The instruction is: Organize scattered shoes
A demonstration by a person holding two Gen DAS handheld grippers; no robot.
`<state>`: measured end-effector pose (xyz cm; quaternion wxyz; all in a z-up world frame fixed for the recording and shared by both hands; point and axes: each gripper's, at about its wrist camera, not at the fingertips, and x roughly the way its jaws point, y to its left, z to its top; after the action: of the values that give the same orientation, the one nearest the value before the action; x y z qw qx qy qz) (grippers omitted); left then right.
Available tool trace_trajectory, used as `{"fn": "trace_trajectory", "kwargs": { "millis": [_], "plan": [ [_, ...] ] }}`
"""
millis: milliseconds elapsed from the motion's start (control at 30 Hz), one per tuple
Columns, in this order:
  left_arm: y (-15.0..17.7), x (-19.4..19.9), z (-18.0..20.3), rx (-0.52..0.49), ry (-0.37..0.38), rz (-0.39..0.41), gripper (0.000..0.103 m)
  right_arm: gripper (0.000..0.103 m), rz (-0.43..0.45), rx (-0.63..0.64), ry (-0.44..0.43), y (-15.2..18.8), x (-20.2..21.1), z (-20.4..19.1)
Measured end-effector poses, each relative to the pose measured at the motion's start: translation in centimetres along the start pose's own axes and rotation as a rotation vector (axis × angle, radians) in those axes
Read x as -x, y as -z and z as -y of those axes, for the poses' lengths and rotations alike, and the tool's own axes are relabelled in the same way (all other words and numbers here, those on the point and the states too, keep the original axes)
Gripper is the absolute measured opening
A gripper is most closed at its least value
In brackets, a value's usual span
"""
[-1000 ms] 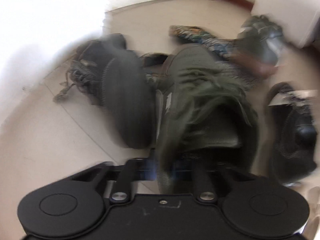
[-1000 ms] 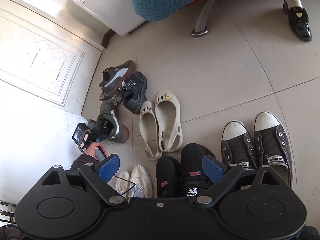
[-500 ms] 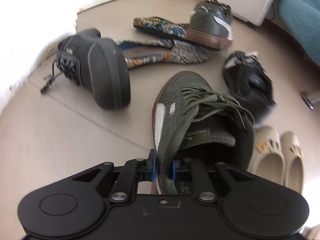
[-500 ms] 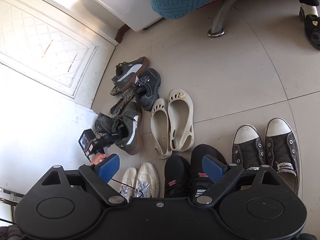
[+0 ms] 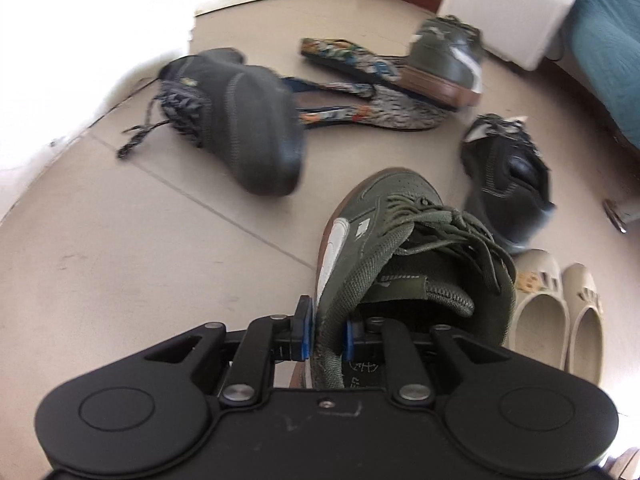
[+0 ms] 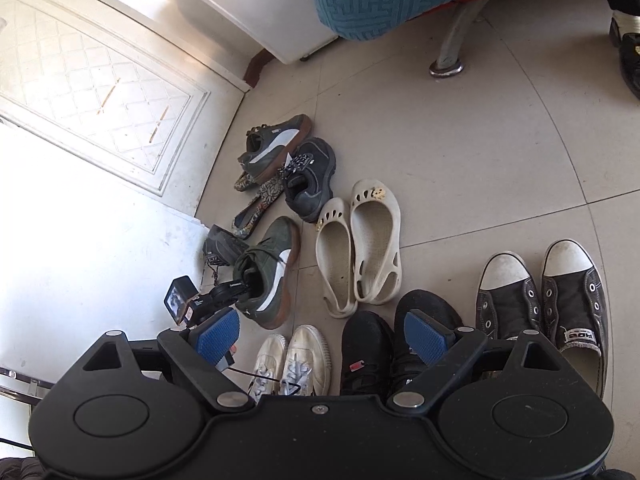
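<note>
Since the earlier frame, the green sneaker has shifted toward the cream slippers, just beside them. Left tool pinches only its collar edge; slippage could drop it. Right tool hangs wide open, empty.

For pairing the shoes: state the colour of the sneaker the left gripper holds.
Olive green sneaker, white side stripe, brown gum sole; clearest in the left wrist view.
</note>
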<state>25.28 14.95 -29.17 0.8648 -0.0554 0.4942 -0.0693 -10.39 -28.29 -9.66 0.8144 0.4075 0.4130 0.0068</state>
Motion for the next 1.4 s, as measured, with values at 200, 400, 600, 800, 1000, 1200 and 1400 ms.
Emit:
{"fn": "trace_trajectory", "kwargs": {
  "millis": [200, 400, 600, 800, 1000, 1200, 1400],
  "plan": [
    [0.4, -1.3, -0.7, -0.064, -0.080, -0.034, 0.014, 0.090, -0.009, 0.010, 0.002, 0.3, -0.1, -0.2],
    [0.6, -0.9, 0.1, -0.088, -0.126, -0.024, 0.017, 0.090, -0.013, 0.022, -0.006, 0.8, 0.0, -0.6],
    [1.0, 2.5, 2.4, -0.141, -0.266, 0.071, 0.088, 0.092, -0.016, 0.031, -0.031, 1.0, 0.0, -1.0],
    [2.0, 8.7, 5.5, -0.184, -0.347, 0.168, 0.094, 0.092, -0.045, 0.052, -0.067, 1.0, -0.9, -1.8],
    [4.3, 14.9, 8.2, -0.216, -0.275, 0.206, 0.096, 0.094, -0.082, 0.074, -0.120, 0.9, -2.2, -3.4],
    [5.4, 21.3, 7.9, -0.148, -0.283, 0.216, 0.096, 0.098, -0.170, 0.144, -0.213, 0.7, -6.1, -6.6],
    [5.4, 30.2, 7.5, -0.020, -0.372, 0.330, 0.103, 0.103, -0.152, 0.319, -0.101, -0.5, -17.9, -12.6]
  ]
}}
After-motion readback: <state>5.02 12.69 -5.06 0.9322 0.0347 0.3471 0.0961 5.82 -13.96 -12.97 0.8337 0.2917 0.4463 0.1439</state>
